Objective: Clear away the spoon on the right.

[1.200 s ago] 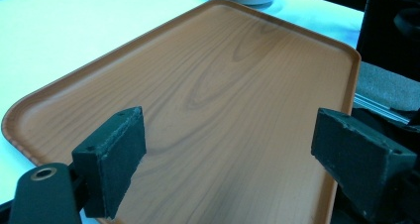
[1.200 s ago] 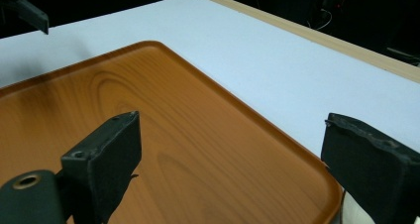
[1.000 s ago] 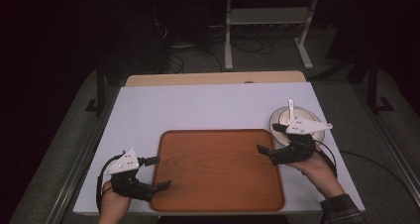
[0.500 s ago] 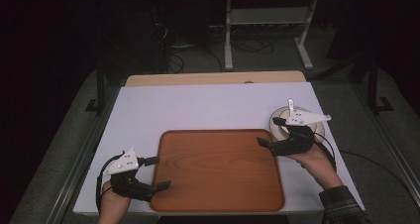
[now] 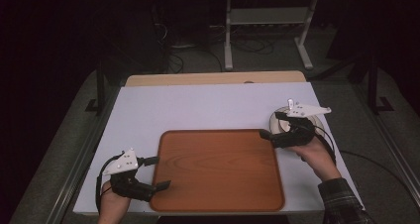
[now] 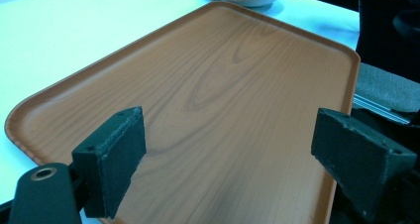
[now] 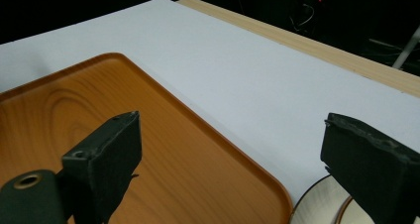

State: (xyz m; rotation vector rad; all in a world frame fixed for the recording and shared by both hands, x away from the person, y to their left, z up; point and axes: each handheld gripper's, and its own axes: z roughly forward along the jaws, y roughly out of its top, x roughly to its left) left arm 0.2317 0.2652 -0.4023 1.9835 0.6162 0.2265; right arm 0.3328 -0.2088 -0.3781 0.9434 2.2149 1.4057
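Your left gripper (image 5: 157, 173) sits wide open and empty at the near left corner of the one wooden tray (image 5: 218, 169), whose long side runs left to right between your hands. Your right gripper (image 5: 271, 125) is also wide open and empty, and it is the nearer hand to the single white plate (image 5: 317, 121), just beside the tray's far right corner.

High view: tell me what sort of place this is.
Probably a lab or studio set up for recording. A white-topped table bears a lone wooden tray, cables trail over the floor behind, and the surroundings are dark.
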